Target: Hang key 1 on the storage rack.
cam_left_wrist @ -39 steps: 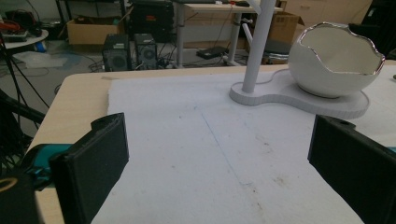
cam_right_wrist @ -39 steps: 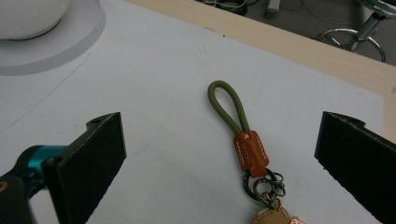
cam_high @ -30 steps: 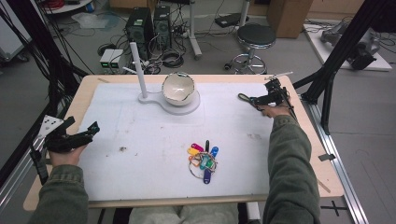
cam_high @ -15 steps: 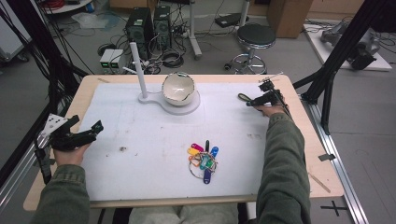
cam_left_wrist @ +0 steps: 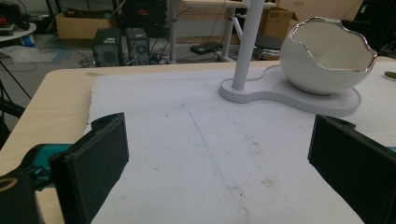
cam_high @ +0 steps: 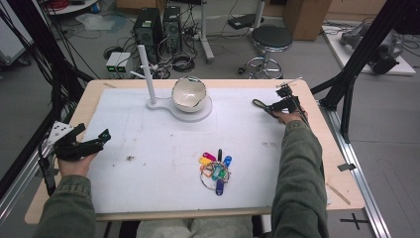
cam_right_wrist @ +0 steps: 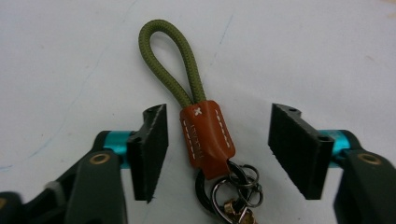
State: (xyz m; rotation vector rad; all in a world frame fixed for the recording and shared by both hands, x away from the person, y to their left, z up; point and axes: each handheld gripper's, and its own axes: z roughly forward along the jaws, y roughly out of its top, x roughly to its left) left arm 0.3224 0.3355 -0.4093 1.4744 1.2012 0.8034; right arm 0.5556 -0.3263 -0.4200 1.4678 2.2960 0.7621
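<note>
An olive cord loop keychain (cam_right_wrist: 173, 56) with a brown leather tab (cam_right_wrist: 205, 135) and metal rings (cam_right_wrist: 233, 186) lies flat on the white mat. My right gripper (cam_right_wrist: 219, 140) is open, one jaw on each side of the tab, neither touching it. In the high view this gripper (cam_high: 271, 107) is at the table's right, with the loop (cam_high: 257, 103) sticking out to its left. My left gripper (cam_high: 93, 133) is open and holds nothing at the mat's left edge. It (cam_left_wrist: 224, 140) faces a white eggshell-shaped bowl (cam_left_wrist: 327, 56).
The bowl (cam_high: 188, 93) rests on a white base (cam_high: 190, 114) with an upright pole (cam_high: 146, 74) at the back centre. A bunch of keys with coloured tags (cam_high: 215, 168) lies front of centre. The white mat (cam_high: 148, 148) covers the wooden table (cam_high: 317, 129).
The right hand has shifted only slightly around the keychain, which stays in place. The left gripper has drifted a little to the right.
</note>
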